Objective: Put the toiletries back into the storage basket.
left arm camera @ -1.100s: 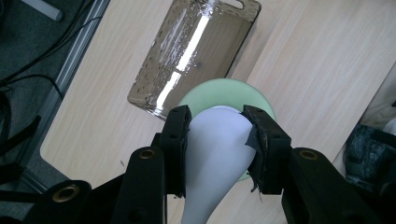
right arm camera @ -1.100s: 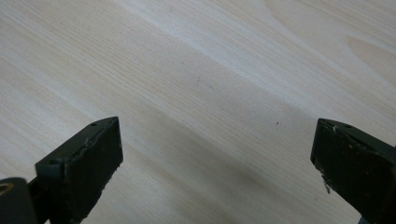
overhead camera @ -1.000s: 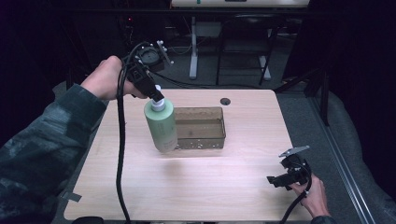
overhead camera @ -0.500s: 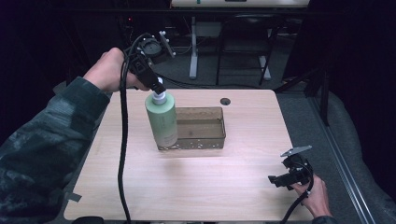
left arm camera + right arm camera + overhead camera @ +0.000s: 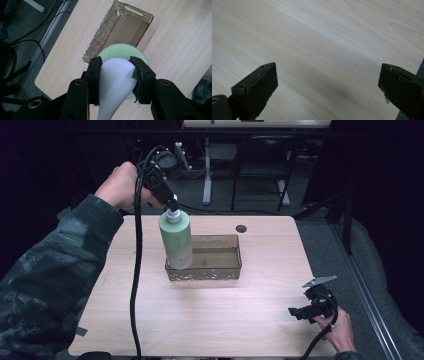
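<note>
over the left end of the tray point(image 5: 220, 270), near the middle of the tabletop point(image 5: 210, 320), hangs the green bottle point(image 5: 176, 242), upright, its base at rim level. left gripper point(image 5: 116, 68) is clamped on the white cap point(image 5: 115, 82), jaws either side of it. judgement: rigid plastic, smooth and likely slippery, moderately heavy if full; the narrow cap gives the surest hold, as the body is too wide. right gripper point(image 5: 327, 82) rests at the near right corner, jaws spread wide, holding nothing. count: one bottle, one tray, two grippers.
</note>
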